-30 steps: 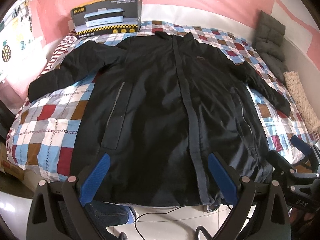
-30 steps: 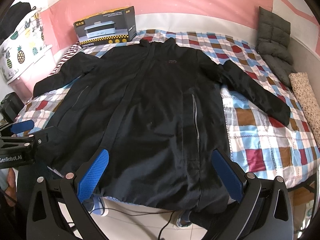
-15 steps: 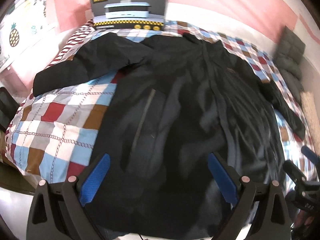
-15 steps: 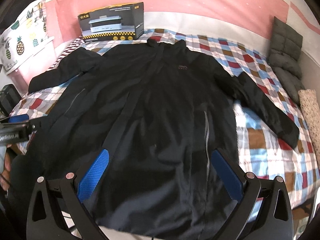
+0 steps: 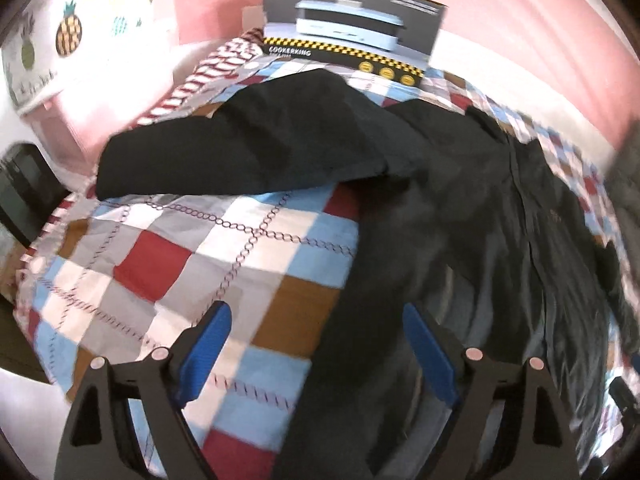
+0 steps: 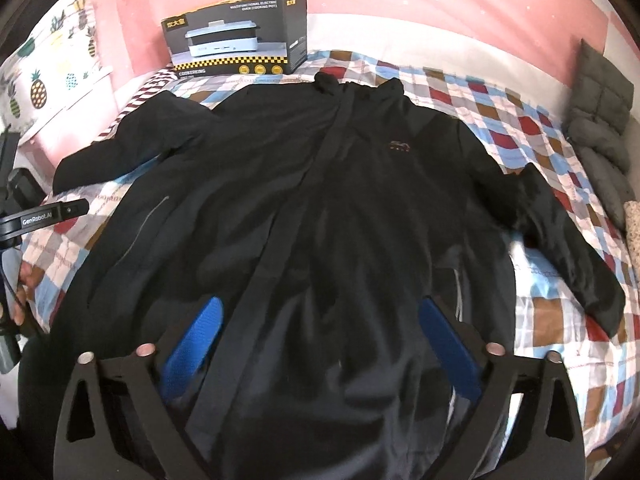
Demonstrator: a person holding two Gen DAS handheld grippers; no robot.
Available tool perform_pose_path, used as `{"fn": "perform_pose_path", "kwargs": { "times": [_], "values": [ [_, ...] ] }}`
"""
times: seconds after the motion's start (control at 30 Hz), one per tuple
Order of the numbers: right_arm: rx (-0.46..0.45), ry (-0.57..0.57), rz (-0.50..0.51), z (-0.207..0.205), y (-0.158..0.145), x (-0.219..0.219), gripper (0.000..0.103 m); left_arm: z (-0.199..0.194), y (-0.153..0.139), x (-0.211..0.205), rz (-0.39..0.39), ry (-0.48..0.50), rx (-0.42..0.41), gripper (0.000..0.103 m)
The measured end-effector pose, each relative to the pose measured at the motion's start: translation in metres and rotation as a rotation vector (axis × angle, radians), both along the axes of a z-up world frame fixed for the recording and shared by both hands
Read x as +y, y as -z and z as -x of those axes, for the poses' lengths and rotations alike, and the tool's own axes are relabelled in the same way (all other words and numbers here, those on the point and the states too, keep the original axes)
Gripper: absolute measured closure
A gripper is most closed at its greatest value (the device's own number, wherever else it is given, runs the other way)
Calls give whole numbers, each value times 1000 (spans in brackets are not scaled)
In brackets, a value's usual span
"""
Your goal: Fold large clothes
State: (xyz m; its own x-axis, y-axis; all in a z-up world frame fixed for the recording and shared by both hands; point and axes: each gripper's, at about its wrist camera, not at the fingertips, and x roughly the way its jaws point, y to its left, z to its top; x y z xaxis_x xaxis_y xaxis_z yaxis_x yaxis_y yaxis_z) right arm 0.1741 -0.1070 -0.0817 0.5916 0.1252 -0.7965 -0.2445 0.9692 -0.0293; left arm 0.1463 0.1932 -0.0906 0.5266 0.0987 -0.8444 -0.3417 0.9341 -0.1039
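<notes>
A large black jacket (image 6: pixel 340 200) lies spread face up on a checked bedcover (image 6: pixel 560 360), zip closed and both sleeves out to the sides. In the left wrist view, my left gripper (image 5: pixel 316 316) hovers over the jacket's (image 5: pixel 480 240) left side edge. The checked cover (image 5: pixel 180 256) lies under its left finger and the left sleeve (image 5: pixel 240 156) is ahead. Its jaws are closing, with the pads touching nothing. My right gripper (image 6: pixel 320 308) hangs above the lower front of the jacket. Its jaws are also closing and press on no cloth. One of the left gripper's fingers (image 6: pixel 60 212) shows at the left edge.
A black cooker box (image 6: pixel 240 40) stands at the head of the bed against the pink wall. A pineapple-print cloth (image 6: pixel 40 72) is at the left and a grey quilted cushion (image 6: pixel 600 100) at the right. A person's hand (image 6: pixel 28 280) shows at the left edge.
My left gripper has swung left, from the jacket's hem to its left edge and the sleeve. My right gripper has advanced over the hem. Both pairs of jaws have narrowed slightly.
</notes>
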Motion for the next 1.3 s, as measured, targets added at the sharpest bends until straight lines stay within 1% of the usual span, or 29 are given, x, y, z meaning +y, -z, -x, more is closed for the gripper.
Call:
{"fn": "perform_pose_path", "kwargs": {
  "times": [0.1,0.17,0.2,0.33,0.43,0.53,0.67,0.73,0.77,0.8,0.83,0.87,0.9,0.97,1.03,1.1,1.2,1.3],
  "values": [
    [-15,-9,10,-11,0,4,9,-12,9,29,19,-57,4,15],
    [-15,-13,18,-18,2,5,14,-20,15,50,23,-103,6,18],
    [-10,-15,17,-23,3,6,15,-24,17,61,32,-124,-1,20],
    [15,8,7,-37,12,3,15,-37,27,106,66,-226,-26,22],
    [27,16,-12,-41,18,1,15,-47,38,139,122,-291,-40,23],
    [66,27,-36,-50,28,-1,15,-57,49,165,122,-351,-49,23],
    [97,39,-51,-57,37,-3,15,-66,63,189,147,-428,-53,24],
    [102,48,-53,-59,38,-3,15,-73,72,197,153,-449,-46,29],
    [106,47,-50,-60,39,-3,16,-76,76,199,147,-453,-50,34],
    [106,43,-44,-60,40,-2,18,-78,75,200,133,-447,-61,45],
    [104,38,-35,-60,41,-1,26,-82,74,198,112,-430,-68,52],
    [104,36,-28,-60,41,-1,32,-87,72,196,102,-412,-65,63],
    [106,34,-20,-61,42,-1,34,-90,68,194,91,-406,-62,74],
    [108,36,-26,-61,42,-4,43,-92,54,190,74,-384,-78,88],
    [108,43,-34,-60,42,-8,47,-91,34,183,63,-354,-114,90],
    [105,48,-45,-57,40,-13,47,-90,9,174,49,-314,-158,92],
    [95,57,-63,-52,37,-20,47,-92,-38,153,15,-238,-238,93],
    [83,77,-81,-47,35,-31,47,-96,-89,121,-33,-149,-339,93]
  ]
}}
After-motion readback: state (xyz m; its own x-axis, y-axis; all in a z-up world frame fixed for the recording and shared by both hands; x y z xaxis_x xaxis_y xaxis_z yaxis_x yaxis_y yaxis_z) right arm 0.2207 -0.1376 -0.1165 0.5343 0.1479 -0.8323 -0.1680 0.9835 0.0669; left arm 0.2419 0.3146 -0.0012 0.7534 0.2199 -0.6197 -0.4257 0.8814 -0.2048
